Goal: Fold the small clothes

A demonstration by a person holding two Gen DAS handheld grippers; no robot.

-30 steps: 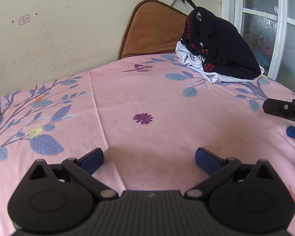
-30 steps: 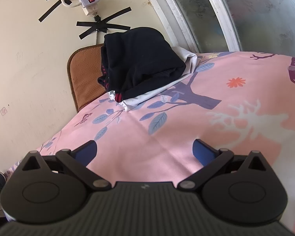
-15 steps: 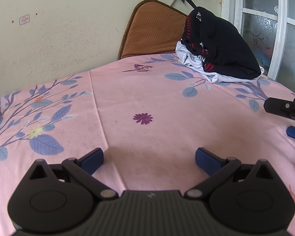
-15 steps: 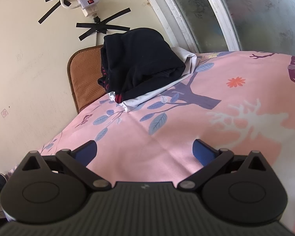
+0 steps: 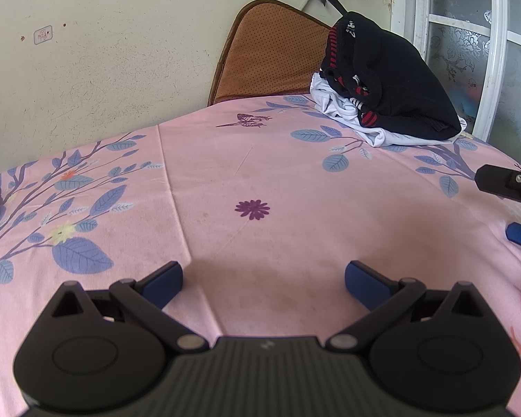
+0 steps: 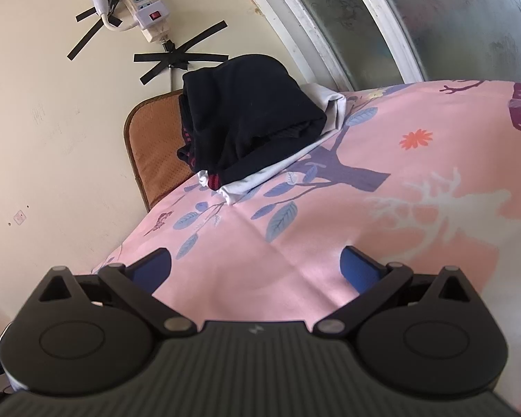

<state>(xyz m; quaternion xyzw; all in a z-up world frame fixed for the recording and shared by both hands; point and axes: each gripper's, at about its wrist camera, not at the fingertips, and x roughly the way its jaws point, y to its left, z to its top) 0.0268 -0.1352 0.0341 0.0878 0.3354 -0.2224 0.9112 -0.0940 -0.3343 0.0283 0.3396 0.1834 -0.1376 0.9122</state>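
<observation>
at one o'clock on the pink sheet point(image 5: 295, 180), one clothes pile point(image 5: 382, 104), two garments, long axis running toward four o'clock; left gripper point(image 5: 263, 279) and right gripper point(image 6: 255, 266) both gape wide, holding nothing.

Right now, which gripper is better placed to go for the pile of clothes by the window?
Probably the right gripper. It is open, and the clothes pile sits almost straight ahead of it. From the left gripper, also open, the pile lies far off to the right, across more of the pink sheet.

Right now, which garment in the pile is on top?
The black garment with red stripes; the white garment lies under it, only its edges showing.
</observation>
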